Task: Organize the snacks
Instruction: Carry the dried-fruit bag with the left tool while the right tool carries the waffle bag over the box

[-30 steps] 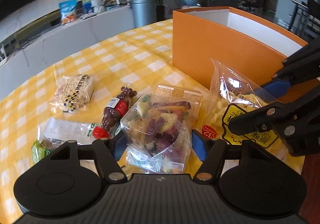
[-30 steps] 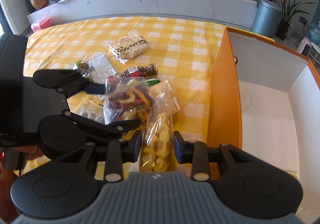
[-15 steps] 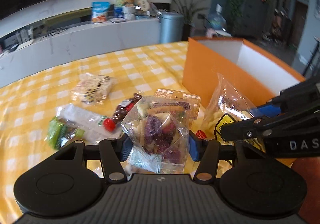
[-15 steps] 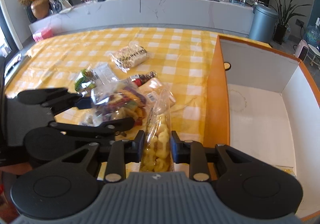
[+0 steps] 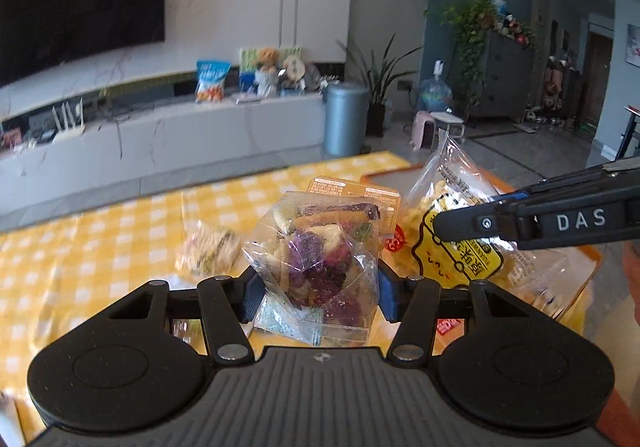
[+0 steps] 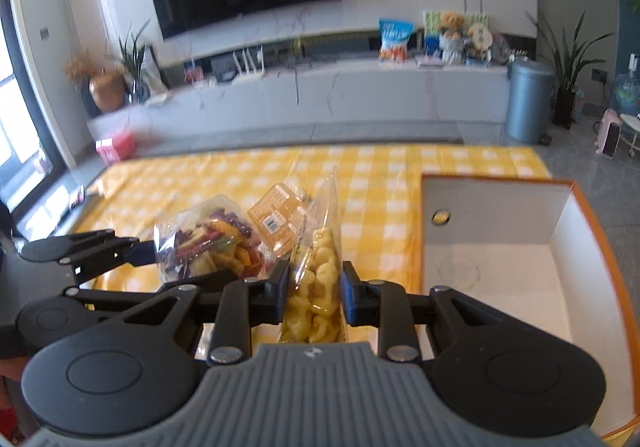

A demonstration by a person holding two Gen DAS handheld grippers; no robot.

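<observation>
With both bags lifted clear of the checked table [image 6: 400, 167], your left gripper [image 5: 316, 287] clamps the mixed veggie-chip bag [image 5: 320, 259] and your right gripper [image 6: 314, 289] pinches the yellow puff bag [image 6: 316, 287]; next, carry them right over the orange box [image 6: 500, 287].

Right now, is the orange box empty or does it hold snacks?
Empty as far as visible: the orange box shows bare white floor; its near corner is hidden.

Yellow-and-white checked tablecloth [image 6: 248, 183], orange box [image 6: 596, 215] white inside, purple-and-yellow snack bag [image 5: 316, 259]
</observation>
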